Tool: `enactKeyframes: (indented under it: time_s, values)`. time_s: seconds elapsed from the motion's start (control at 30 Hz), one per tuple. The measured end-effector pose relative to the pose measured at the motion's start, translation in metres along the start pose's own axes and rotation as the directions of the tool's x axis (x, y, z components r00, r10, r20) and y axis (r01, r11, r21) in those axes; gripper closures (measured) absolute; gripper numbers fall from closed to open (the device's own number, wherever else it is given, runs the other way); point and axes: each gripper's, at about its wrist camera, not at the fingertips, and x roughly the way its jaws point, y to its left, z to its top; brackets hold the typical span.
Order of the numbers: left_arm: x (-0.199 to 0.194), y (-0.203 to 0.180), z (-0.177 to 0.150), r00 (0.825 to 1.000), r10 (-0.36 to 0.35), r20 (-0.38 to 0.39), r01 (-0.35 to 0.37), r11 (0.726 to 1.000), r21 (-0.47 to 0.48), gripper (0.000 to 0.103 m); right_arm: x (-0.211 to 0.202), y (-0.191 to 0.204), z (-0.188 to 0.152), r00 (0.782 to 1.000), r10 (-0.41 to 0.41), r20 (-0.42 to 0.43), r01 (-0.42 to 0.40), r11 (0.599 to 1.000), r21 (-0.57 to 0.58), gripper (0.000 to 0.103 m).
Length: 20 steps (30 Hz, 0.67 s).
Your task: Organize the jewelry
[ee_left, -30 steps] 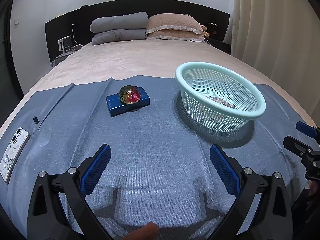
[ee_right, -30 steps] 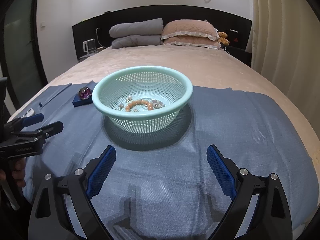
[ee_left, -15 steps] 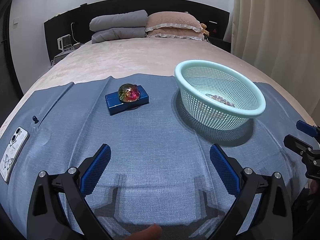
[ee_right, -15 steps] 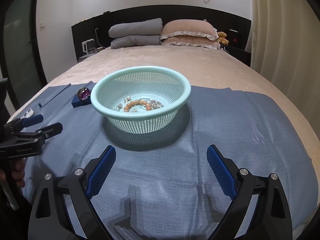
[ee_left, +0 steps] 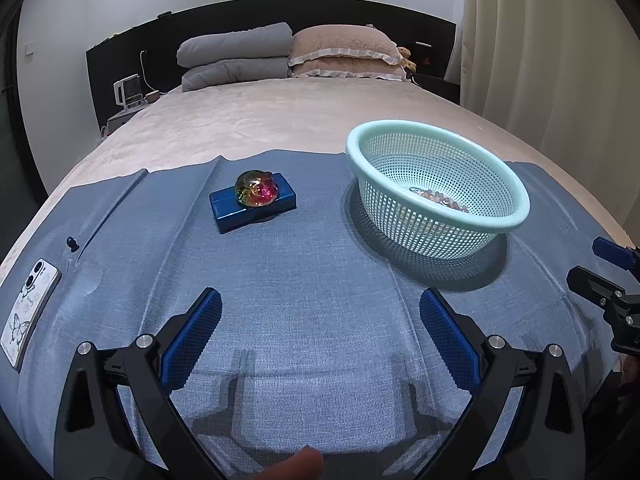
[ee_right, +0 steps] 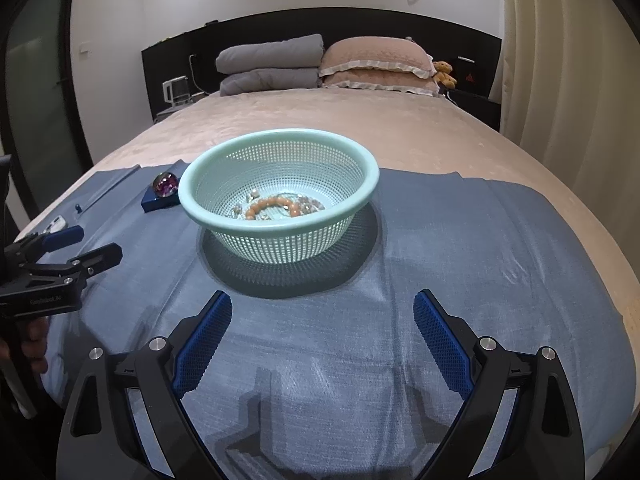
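Phone [ee_left: 28,312], pillows [ee_right: 376,64], teddy bear [ee_right: 444,72]

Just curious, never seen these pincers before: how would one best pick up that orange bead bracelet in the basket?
Come straight down from above: the basket walls block the sides. Pinch across the orange bead bracelet strand, since it lies flat among other pieces.

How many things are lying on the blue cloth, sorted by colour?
Mint green: 1, the basket
Dark blue: 2, the flat box and a small pin
Multicoloured glass: 1, the ornament on the box
White with butterflies: 1, the phone
Total: 5, not counting the jewelry inside the basket, too tangled to count.
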Motion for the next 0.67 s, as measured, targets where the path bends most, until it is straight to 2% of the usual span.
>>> enactKeyframes:
  time_s: [0.43,0.67]
  values:
    - [0.0003,0.0027,-0.0003,1.000,-0.005,-0.002,0.005,1.000,-0.025,0.006,-0.0009,-0.0005,-0.0018,1.000,0.002,-0.001,-0.002,1.000,0.001,0.015]
    - [-0.0061,-0.0032,0.0007,1.000,-0.004,0.023,0.003,1.000,0.012,0.006,-0.0008,0.0005,-0.0012,1.000,0.005,-0.001,-0.005,1.000,-0.002,0.015]
